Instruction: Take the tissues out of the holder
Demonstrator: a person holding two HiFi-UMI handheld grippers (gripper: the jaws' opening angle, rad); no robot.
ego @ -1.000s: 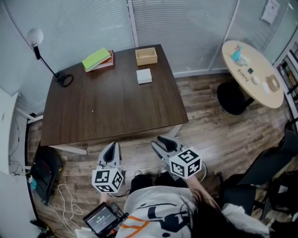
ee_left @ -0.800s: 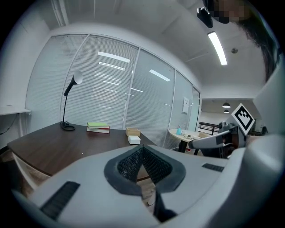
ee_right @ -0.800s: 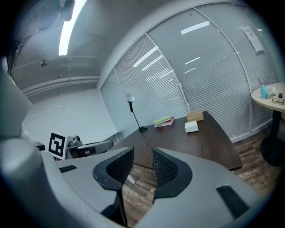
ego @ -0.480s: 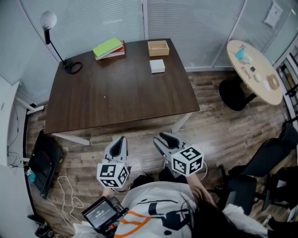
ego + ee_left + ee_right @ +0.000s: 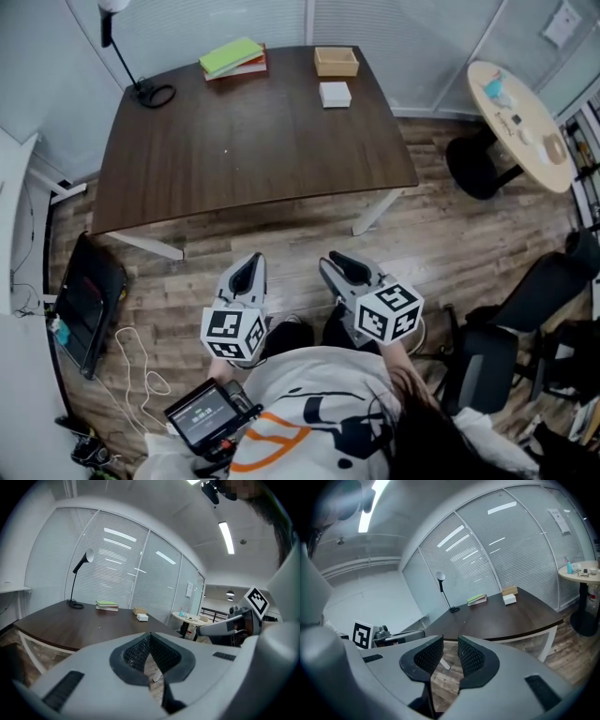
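Observation:
A small wooden holder (image 5: 336, 61) stands at the far right of the dark table (image 5: 253, 159), and a white tissue pack (image 5: 335, 94) lies on the table just in front of it. Both also show far off, as the holder (image 5: 509, 591) and the tissue pack (image 5: 509, 599). My left gripper (image 5: 248, 272) is over the floor short of the table's near edge, its pads meeting at the tip with nothing in them (image 5: 150, 637). My right gripper (image 5: 337, 264) is beside it. Its jaws have just been closing and keep a narrow, empty gap (image 5: 450, 644).
Green and red books (image 5: 234, 58) and a desk lamp (image 5: 141, 89) sit at the table's far left. A round pale table (image 5: 520, 112) with small items stands right, with black chairs (image 5: 525, 328) near it. A dark bag (image 5: 84, 305) and cables (image 5: 141, 375) lie on the floor left.
The view has shifted: the table now sits higher and further right in the picture. Both grippers have stayed side by side over the floor in front of the person, short of the table.

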